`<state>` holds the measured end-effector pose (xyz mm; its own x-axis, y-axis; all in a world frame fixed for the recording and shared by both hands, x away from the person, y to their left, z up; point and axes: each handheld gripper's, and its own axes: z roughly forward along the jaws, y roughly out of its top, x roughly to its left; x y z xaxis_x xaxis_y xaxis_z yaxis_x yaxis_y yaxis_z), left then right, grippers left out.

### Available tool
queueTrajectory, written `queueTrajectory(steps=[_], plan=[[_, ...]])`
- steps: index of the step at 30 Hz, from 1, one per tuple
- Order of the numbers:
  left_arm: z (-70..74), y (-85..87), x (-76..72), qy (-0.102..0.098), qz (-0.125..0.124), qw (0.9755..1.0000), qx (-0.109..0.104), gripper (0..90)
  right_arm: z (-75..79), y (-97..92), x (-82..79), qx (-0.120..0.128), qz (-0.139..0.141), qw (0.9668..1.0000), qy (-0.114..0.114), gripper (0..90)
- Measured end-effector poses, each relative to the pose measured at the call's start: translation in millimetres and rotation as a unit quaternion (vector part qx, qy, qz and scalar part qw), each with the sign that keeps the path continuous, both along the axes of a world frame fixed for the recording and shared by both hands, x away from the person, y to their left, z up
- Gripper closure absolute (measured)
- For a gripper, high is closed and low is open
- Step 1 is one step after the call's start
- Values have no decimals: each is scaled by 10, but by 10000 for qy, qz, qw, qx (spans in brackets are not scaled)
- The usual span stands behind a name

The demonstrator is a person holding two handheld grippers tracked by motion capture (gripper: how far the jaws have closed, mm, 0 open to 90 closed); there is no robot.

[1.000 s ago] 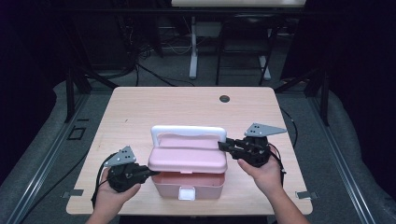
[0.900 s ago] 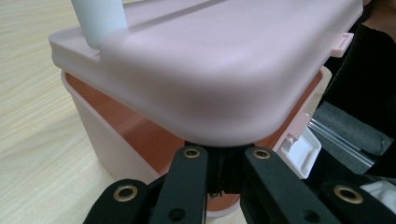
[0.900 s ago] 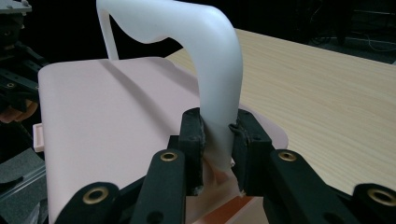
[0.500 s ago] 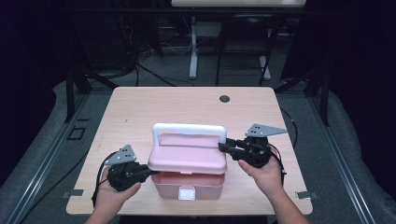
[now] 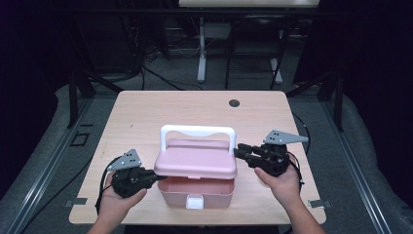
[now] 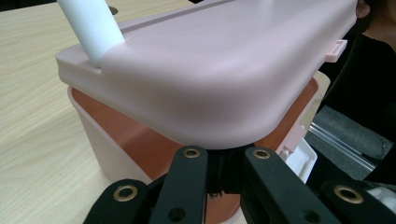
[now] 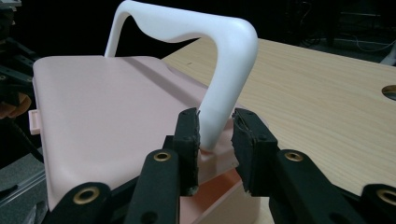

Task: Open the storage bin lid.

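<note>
A pink box (image 5: 195, 192) stands near the table's front edge. Its pink lid (image 5: 195, 158) is lifted at the front, so the reddish inside (image 6: 140, 140) is visible. The white handle (image 5: 197, 130) stands upright on the lid. My left gripper (image 5: 158, 178) is shut, its tips (image 6: 224, 161) tucked under the lid's left rim (image 6: 210, 70); whether they pinch it I cannot tell. My right gripper (image 5: 238, 152) is at the lid's right side. Its jaws have just been closing, and its pads (image 7: 189, 140) hug the handle's right post (image 7: 224, 70).
The light wooden table (image 5: 146, 112) has a round dark hole (image 5: 234, 103) near its far edge. A white latch (image 5: 195, 201) hangs on the box's front wall. Dark stands and cables fill the floor beyond the table.
Both hands and the box keep their places. The lid stays raised, with the right jaws still around the handle post.
</note>
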<state>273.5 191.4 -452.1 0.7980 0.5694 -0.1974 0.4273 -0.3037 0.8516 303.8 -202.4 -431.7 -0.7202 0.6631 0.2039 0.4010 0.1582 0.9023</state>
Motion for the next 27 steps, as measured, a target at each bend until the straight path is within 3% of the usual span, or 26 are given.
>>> queueTrajectory(steps=[19, 27], plan=[[150, -21, 60, -105, 30, 9999, -52, 899, -69, -93, -177, 7, -141, 9998, -161, 842], [205, -20, 98, -125, 49, 9999, -59, 899, -150, -66, -315, -18, -39, 9999, -119, 889]])
